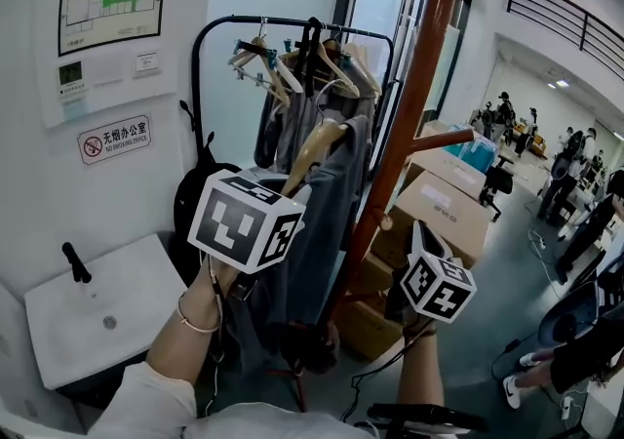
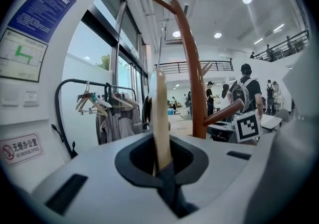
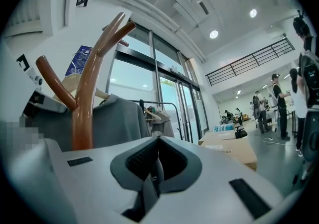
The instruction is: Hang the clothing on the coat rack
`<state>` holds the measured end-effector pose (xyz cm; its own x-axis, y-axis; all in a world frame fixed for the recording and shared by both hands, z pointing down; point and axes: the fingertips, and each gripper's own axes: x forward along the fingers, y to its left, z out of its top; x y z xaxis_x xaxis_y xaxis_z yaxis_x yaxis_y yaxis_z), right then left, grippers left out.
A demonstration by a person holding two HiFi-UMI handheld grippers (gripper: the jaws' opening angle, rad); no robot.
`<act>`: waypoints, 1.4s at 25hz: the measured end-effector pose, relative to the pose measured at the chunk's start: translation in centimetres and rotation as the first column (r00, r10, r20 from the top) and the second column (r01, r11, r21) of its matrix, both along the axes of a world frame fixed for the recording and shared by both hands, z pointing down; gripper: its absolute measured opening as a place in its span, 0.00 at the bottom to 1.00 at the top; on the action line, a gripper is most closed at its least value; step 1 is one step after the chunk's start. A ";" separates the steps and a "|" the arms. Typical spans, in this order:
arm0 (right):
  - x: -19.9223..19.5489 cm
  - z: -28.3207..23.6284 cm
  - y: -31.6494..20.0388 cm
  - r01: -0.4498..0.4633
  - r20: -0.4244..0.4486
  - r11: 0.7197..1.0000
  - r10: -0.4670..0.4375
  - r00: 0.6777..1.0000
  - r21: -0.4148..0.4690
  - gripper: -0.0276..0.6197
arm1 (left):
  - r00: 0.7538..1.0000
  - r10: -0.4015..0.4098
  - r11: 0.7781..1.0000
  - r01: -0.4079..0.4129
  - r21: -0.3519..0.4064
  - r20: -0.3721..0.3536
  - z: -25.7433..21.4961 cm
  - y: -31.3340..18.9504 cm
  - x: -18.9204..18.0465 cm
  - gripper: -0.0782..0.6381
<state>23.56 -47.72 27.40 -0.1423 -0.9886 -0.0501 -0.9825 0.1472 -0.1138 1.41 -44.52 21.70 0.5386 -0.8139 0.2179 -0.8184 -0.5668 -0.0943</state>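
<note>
A grey garment hangs on a pale wooden hanger. My left gripper is shut on that hanger's arm; in the left gripper view the wood stands upright out of the gripper, with grey cloth pinched beside it. The brown coat rack rises just right of the garment, its pegs branching outwards. My right gripper is on the far side of the pole. In the right gripper view it is shut on a fold of grey cloth, with the garment and rack to the left.
A black clothes rail with several hangers and grey clothes stands behind, against the white wall. A white sink sits low at left. Cardboard boxes lie right of the rack. People stand in the hall at far right.
</note>
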 end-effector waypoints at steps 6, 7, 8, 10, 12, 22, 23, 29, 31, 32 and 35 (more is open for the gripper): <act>0.4 -2.2 0.3 0.003 -0.008 1.000 -0.003 1.000 0.026 0.08 | 1.000 0.013 1.000 -0.014 0.022 0.028 -1.6 -0.1 0.5 0.13; 0.5 -2.7 0.3 0.003 -0.010 0.999 -0.002 1.000 0.032 0.08 | 0.999 0.013 1.000 -0.014 0.024 0.031 -1.9 -0.2 0.5 0.13; 0.6 -3.1 0.3 0.002 -0.012 0.999 -0.001 1.000 0.038 0.08 | 0.999 0.010 1.000 -0.011 0.026 0.035 -2.3 0.0 0.5 0.13; 0.8 -3.7 0.5 0.002 -0.014 0.999 -0.001 1.000 0.048 0.08 | 0.999 0.000 0.999 -0.001 0.033 0.039 -3.0 0.4 0.6 0.13; 0.9 -4.2 0.6 0.003 -0.017 0.999 -0.002 1.000 0.052 0.08 | 0.999 0.012 0.999 -0.014 0.048 0.041 -3.7 0.4 0.9 0.13; 1.6 -4.9 1.0 0.005 -0.014 0.999 -0.005 1.000 0.047 0.08 | 0.997 0.016 0.995 -0.024 0.095 0.077 -8.3 0.7 2.0 0.13; 1.8 -4.8 1.1 0.005 -0.010 0.999 -0.004 1.000 0.046 0.08 | 0.996 0.017 0.994 -0.026 0.106 0.085 -8.8 0.7 2.2 0.13; 1.7 -3.9 0.7 0.015 0.008 1.000 -0.016 1.000 0.027 0.08 | 0.994 0.048 0.987 -0.063 0.150 0.100 -11.1 0.5 3.6 0.13; 1.6 -3.9 0.7 0.023 0.013 0.999 -0.023 1.000 0.026 0.08 | 0.993 0.048 0.984 -0.065 0.164 0.104 -12.2 0.8 3.8 0.13; 1.6 -3.9 0.8 0.026 0.016 0.999 -0.026 1.000 0.026 0.08 | 0.993 0.042 0.984 -0.060 0.169 0.107 -12.8 1.0 3.8 0.13; 1.8 -3.8 1.0 0.028 0.024 0.999 -0.029 0.999 0.025 0.08 | 0.994 0.019 0.983 -0.039 0.178 0.112 -14.4 1.5 3.3 0.13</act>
